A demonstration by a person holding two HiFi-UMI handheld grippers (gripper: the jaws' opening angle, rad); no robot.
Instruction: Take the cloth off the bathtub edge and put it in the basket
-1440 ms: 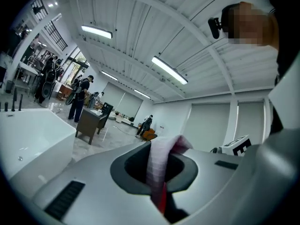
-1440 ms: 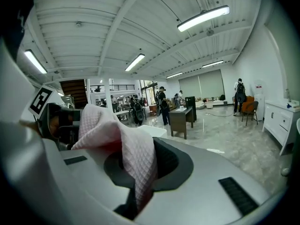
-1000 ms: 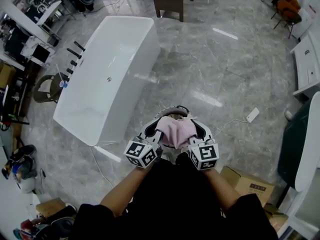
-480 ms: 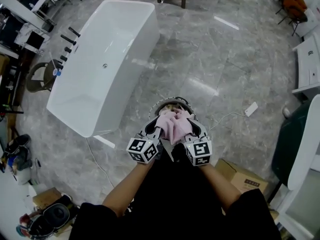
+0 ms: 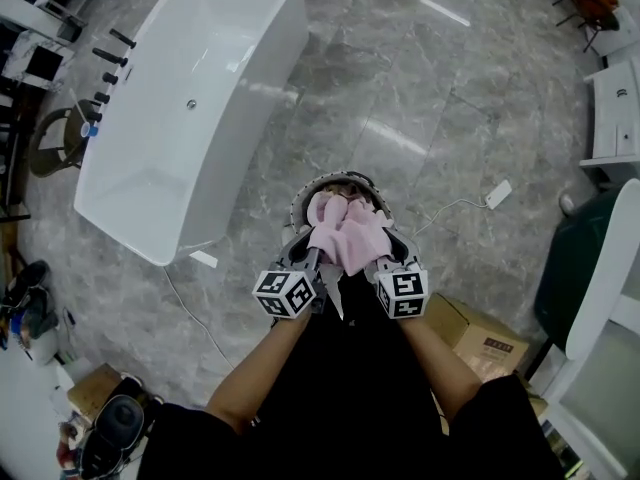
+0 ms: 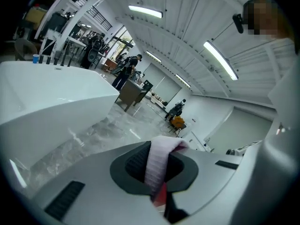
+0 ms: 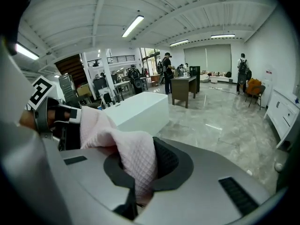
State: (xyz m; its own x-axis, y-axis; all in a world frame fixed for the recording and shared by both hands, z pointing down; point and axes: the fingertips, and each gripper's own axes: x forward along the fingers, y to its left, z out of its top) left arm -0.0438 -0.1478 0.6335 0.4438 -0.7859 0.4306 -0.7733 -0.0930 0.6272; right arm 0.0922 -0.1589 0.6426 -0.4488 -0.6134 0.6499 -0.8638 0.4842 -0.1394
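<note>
While both pairs of jaws stay clenched on folds of the pink cloth [image 5: 345,230], the left gripper [image 5: 318,256] and right gripper [image 5: 376,258] hold it bunched between them, over the round basket [image 5: 300,203] on the marble floor [image 5: 430,98]. The white bathtub [image 5: 190,98] stands at ten o'clock, well apart.

My left gripper [image 5: 312,256], my right gripper [image 5: 380,256], pale grey shells, black-and-white square-marker cubes [image 5: 285,293], my black short-sleeved top [image 5: 340,388].
</note>
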